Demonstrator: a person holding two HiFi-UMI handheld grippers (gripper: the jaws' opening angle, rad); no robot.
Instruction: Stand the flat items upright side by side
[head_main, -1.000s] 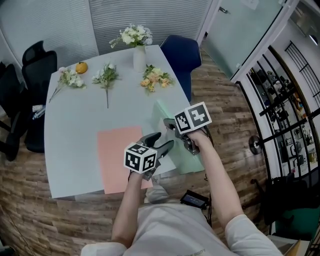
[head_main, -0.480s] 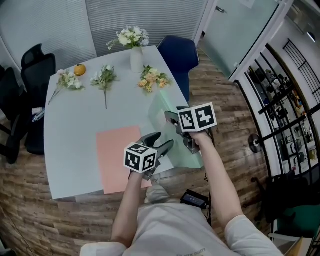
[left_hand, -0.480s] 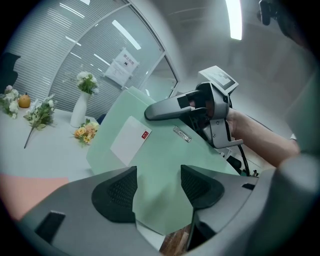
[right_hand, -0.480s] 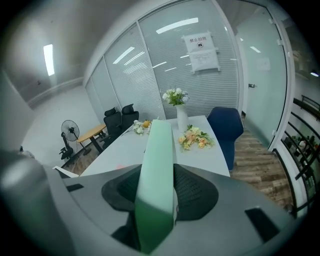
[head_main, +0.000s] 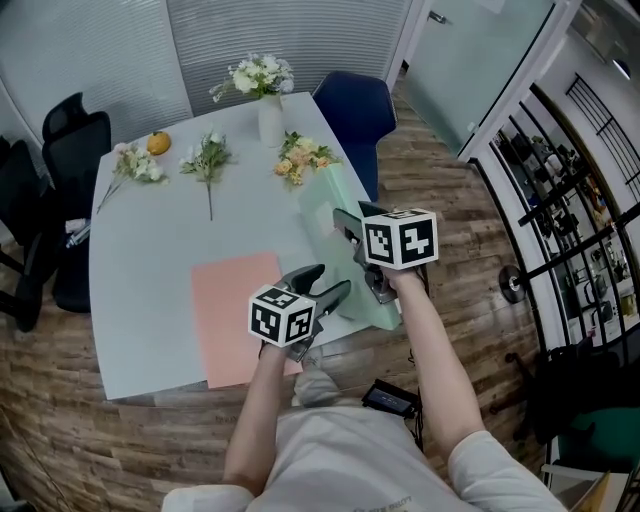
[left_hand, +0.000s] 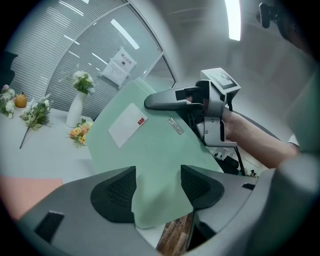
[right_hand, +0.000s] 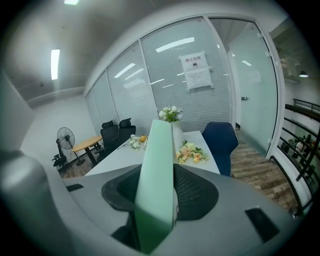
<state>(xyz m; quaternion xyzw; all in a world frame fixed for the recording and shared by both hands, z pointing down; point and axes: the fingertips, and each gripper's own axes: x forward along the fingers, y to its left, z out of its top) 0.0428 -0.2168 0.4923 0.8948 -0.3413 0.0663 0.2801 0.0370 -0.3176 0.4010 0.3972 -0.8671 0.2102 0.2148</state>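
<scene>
Nearest me, the left gripper (head_main: 328, 282) hangs released, its ribbed black pads wide apart. The lower corner of the green folder (left_hand: 150, 155) dips between them unpinched. Under it a pink folder (head_main: 228, 310), thin and matte, lies flat at the near edge of the white table (head_main: 150, 260). The right gripper (right_hand: 157, 195) is clenched on the green folder's edge and holds it tilted up off the table by the right edge. The folder's face carries a white label (left_hand: 127, 125) with a small red mark and a narrow grey strip (left_hand: 176, 126); I can't read either. Farther on lie three loose flower sprigs (head_main: 208, 155) and an orange (head_main: 158, 143). A white vase (head_main: 268, 118) of pale blooms stands at the far edge. A printed notice (right_hand: 194, 70) hangs on the glass wall beyond, too small to read.
</scene>
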